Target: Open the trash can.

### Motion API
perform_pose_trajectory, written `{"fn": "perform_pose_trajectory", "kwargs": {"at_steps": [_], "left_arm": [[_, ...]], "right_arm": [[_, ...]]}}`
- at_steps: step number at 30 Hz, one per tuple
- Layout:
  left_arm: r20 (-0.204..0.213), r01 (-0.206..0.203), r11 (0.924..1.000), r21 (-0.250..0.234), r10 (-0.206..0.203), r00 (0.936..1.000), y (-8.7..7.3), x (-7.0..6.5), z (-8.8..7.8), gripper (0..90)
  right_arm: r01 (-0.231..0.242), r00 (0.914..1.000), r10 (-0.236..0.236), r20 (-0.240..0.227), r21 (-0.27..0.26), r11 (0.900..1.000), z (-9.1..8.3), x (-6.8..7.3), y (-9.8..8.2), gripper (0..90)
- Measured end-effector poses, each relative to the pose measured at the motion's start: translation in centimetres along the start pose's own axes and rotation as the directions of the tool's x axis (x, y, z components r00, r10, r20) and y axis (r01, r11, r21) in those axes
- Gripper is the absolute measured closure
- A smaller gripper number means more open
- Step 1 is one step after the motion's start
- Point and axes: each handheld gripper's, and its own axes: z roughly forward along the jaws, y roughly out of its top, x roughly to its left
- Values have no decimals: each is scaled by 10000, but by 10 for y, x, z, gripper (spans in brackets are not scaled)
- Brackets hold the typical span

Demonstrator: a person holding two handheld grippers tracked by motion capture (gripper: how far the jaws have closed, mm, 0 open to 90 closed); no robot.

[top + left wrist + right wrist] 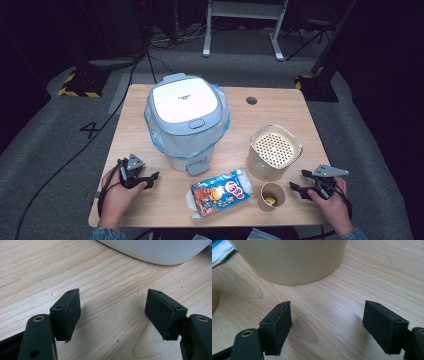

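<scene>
- The left gripper (pixel 147 179) lies low on the bench (pixel 280 105), in a hand (pixel 117 192) at the near left corner, left of and a little nearer than the bin (pixel 186 120).
- In the left gripper view its jaws stand wide apart with only bare wood between them; the bin's white base (pixel 160 251) curves across the top of that view, well ahead of the pads.
- The right gripper (pixel 296 182) sits in the other hand (pixel 332 202), right of the bin and near the bench's near right corner.
- Its jaws are also apart and grip nothing; in the right gripper view (pixel 327 327) bare wood lies between them.
- The canister (pixel 275 152), a beige tub with a perforated top, stands right of the bin and just ahead of the right gripper; its round wall (pixel 292 260) looms at the top of the right gripper view, clear of the pads.
- The cup (pixel 272 196), a small paper one with something yellow inside, stands right of the bin and nearer the person than the canister, just beside the right gripper's jaws but apart from them.
- The snack bag (pixel 220 192), blue with red print, lies flat in front of the bin, between the two grippers and left of the cup.
- The bin is white with a pale blue lid rim, lid down, and a blue liner (pixel 222 125) bulges around its top; it stands left of the bench's middle.
- A pedal (pixel 196 166) juts from the bin's front, pointing at the snack bag.
</scene>
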Motion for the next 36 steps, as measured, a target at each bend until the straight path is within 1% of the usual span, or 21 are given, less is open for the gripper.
{"fn": "perform_pose_trajectory", "kwargs": {"at_steps": [4, 9, 11, 12, 15, 16, 17, 20, 21, 22, 23, 24, 26, 27, 28, 29, 30, 32, 33, 34, 36], "left_arm": [[-20, 67, 10000, 15, -67, 10000, 0, 0, 0, 289], [-27, 41, 10000, 53, -41, 10000, 0, 0, 0, 293], [108, -172, 9998, -26, 172, 9998, -1, 2, -2, 355], [108, -172, 9998, -26, 172, 9998, -1, 2, -2, 390], [146, -234, 9987, 453, 228, 9996, 4, 4, -8, 492], [191, -223, 9988, 446, 214, 9996, 6, 4, -11, 509], [324, -122, 9993, 355, 110, 9994, 8, 4, -14, 521], [864, 71, 9996, -270, -48, 9962, 14, 3, -25, 553], [864, 71, 9996, -270, -48, 9962, 14, 3, -25, 569], [921, 115, 9994, -335, -84, 9957, 16, 2, -29, 569], [1033, -34, 9989, -466, 82, 9946, 19, -1, -36, 582], [1112, -90, 9986, -528, 148, 9937, 21, -2, -39, 586], [1376, -112, 9969, -773, 217, 9902, 24, -3, -44, 599], [1376, -112, 9969, -773, 217, 9902, 24, -3, -44, 600], [1483, -86, 9953, -968, 230, 9887, 26, -3, -47, 600], [1708, 7, 9906, -1371, 230, 9850, 30, -3, -53, 608], [1853, 145, 9874, -1577, 152, 9826, 32, -3, -57, 613], [2017, 257, 9814, -1904, 135, 9794, 36, -3, -65, 622], [2017, 257, 9814, -1904, 135, 9794, 36, -3, -65, 630], [2238, 327, 9731, -2280, 197, 9744, 41, -4, -74, 641], [2460, 400, 9636, -2645, 273, 9689, 46, -5, -82, 653]], "right_arm": [[-3, 10000, 3, 1, -1, 10000, 0, 0, 0, 235], [-2, 10000, 2, 2, 1, 10000, 0, 0, 0, 235], [-2, 10000, 2, 2, 0, 10000, 0, 0, 0, 235], [-2, 10000, 2, 2, 0, 10000, 0, 0, 0, 235], [-2, 10000, 2, 3, -2, 10000, 0, 0, 0, 235], [1, 10000, -1, 2, -4, 10000, 0, 0, 0, 235], [-2, 10000, 2, 2, -2, 10000, 0, 0, 0, 235], [-6, 10000, 6, 3, -5, 10000, 0, 0, 0, 235], [-6, 10000, 6, 3, -5, 10000, 0, 0, 0, 235], [-6, 10000, 6, -9, -1, 10000, 0, 0, 0, 234], [25, 10000, -25, -12, -9, 10000, 0, 0, 0, 232], [31, 10000, -31, -13, -8, 10000, 0, -1, 0, 232], [26, 10000, -26, -15, -1, 10000, 0, -1, 0, 232], [25, 10000, -25, -16, -2, 10000, 0, -1, 0, 232], [25, 10000, -25, -16, -2, 10000, 0, -1, 0, 232], [27, 10000, -27, -15, -3, 10000, 0, -1, 0, 232], [34, 10000, -34, -13, -6, 10000, 1, -1, 0, 232], [35, 10000, -35, -14, -7, 10000, 1, -1, 0, 232], [35, 10000, -35, -14, -7, 10000, 1, -1, 0, 232], [29, 10000, -29, -15, -4, 10000, 0, -1, 0, 232], [28, 10000, -28, -14, -5, 10000, 0, -1, 0, 232]]}}
